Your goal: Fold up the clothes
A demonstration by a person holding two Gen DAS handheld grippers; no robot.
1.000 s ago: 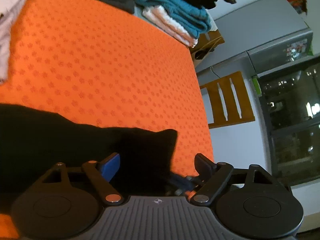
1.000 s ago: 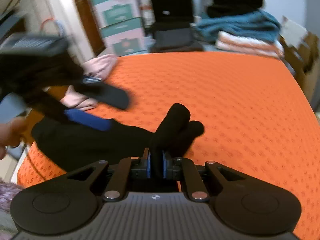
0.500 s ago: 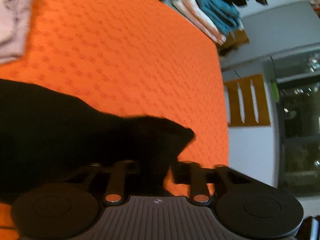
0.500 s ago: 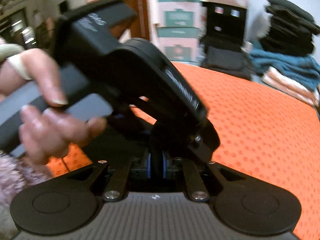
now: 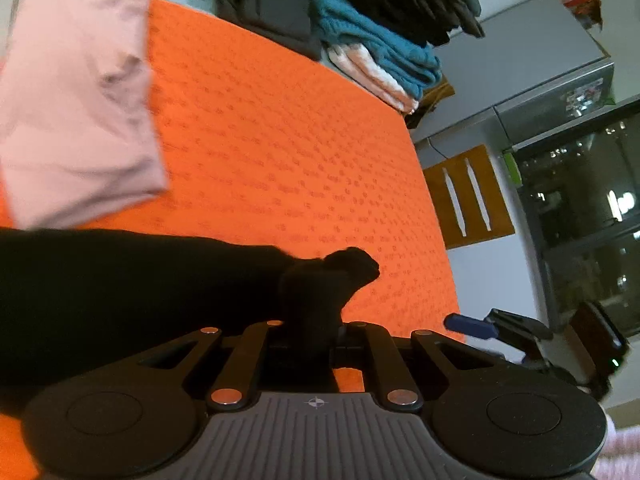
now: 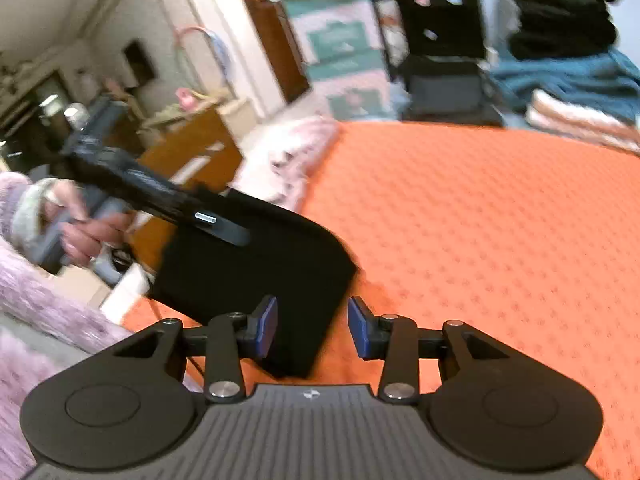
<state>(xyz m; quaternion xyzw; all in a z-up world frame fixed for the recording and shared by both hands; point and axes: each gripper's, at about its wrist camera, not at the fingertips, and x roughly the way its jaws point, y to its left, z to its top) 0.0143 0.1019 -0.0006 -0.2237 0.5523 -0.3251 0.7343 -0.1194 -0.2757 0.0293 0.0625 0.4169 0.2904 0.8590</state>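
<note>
1. Two grippers work over an orange bedspread (image 5: 280, 152), the landmark for all that follows.
2. Left gripper (image 5: 316, 340): its jaws are drawn close together and pinch a bunched corner of a black garment (image 5: 120, 292), which pokes up between them in a dark knob.
3. From that pinch the black garment stretches away to the left across the near part of the bedspread, in the left wrist view.
4. In the right wrist view the same black garment (image 6: 264, 272) shows as a flat, squarish panel at the bedspread's near left corner, its lower end reaching between the right gripper's fingers.
5. Right gripper (image 6: 313, 330): its jaws stand wide, blue pads (image 6: 268, 324) apart, gripping nothing; whether either pad touches the cloth cannot be told.
6. The left gripper (image 6: 160, 196) also appears in the right wrist view, a dark body held by a hand (image 6: 84, 232) beyond the bedspread's left edge, its tip over the garment's top edge.
7. The right gripper (image 5: 500, 328) shows in the left wrist view just off the bedspread's near right corner, one blue pad visible.
8. A pink garment (image 5: 76, 104) lies on the bedspread's far left part, near the black one.
9. A stack of folded clothes (image 5: 384, 48), teal, pale and dark, sits past the bedspread's far edge.
10. A fuzzy lilac sleeve (image 6: 36, 300) fills the space left of the bedspread's near corner.
</note>
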